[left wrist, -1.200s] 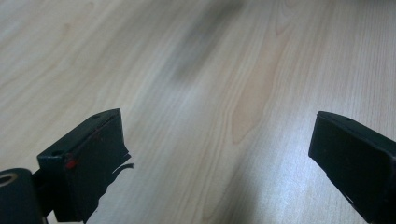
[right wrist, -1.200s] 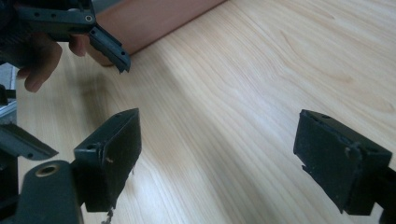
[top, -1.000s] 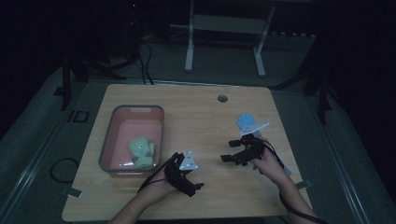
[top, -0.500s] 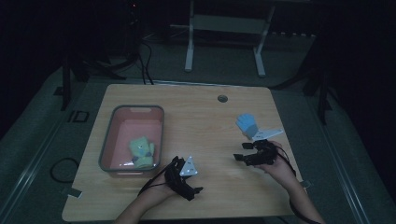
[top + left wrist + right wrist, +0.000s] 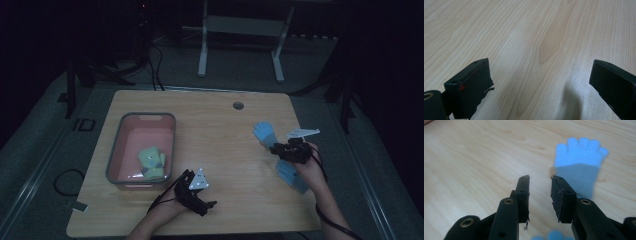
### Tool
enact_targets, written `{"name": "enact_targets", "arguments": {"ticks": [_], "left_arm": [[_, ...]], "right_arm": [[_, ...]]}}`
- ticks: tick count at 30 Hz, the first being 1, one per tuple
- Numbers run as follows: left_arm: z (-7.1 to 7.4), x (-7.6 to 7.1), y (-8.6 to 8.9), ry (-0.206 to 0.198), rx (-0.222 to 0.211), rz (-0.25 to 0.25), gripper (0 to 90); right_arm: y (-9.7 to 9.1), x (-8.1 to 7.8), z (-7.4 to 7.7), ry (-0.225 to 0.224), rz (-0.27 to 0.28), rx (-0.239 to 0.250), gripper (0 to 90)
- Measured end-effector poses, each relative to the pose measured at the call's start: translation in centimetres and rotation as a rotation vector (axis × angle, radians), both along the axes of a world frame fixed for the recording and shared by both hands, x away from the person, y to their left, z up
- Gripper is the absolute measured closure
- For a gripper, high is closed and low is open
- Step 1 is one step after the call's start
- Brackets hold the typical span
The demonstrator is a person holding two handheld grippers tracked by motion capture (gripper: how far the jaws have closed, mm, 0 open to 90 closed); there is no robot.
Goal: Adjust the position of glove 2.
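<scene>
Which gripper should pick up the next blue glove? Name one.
Right. The right gripper sits between the two blue gloves, jaws partly closed with nothing between them. The left gripper faces bare table.

The right gripper [image 5: 274, 148] has been drawn nearer the blue glove [image 5: 264, 132] — its jaws have just been closing, bare wood between them, the pads apart.

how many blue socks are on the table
2. One blue sock lies just beyond the right hand-held gripper; the other lies under that hand, partly covered. The green things in the bin aren't counted; more may be hidden there.
</scene>
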State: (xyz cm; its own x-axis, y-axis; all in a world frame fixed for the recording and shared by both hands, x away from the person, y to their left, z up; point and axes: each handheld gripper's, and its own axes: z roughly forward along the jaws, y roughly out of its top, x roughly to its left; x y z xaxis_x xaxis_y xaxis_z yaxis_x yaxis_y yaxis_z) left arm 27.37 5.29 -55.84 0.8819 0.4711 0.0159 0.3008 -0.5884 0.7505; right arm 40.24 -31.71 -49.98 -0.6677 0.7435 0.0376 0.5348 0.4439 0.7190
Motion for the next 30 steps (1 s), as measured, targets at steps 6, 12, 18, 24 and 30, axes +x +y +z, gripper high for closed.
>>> {"name": "enact_targets", "arguments": {"ticks": [6,12,18,24,30], "left_arm": [[-0.3,-0.2,-0.1,0.007,-0.002,-0.001,4.1],[-0.3,-0.3,0.0,0.007,-0.013,0.004,4.1],[-0.9,-0.5,-0.1,-0.010,0.011,-0.004,4.1],[-0.7,-0.4,0.2,-0.009,-0.011,-0.002,4.1],[-0.8,-0.4,0.3,-0.001,-0.010,-0.002,4.1]], "right_arm": [[-0.2,2.7,0.6,-0.014,-0.043,-0.014,60.5],[0.1,5.1,0.3,-0.014,-0.056,-0.032,60.6],[1.0,6.6,-0.7,-0.005,-0.052,-0.061,60.6],[1.6,8.0,-1.5,-0.007,-0.034,-0.101,60.1],[1.9,9.0,-2.5,-0.003,-0.028,-0.140,59.9]]}}
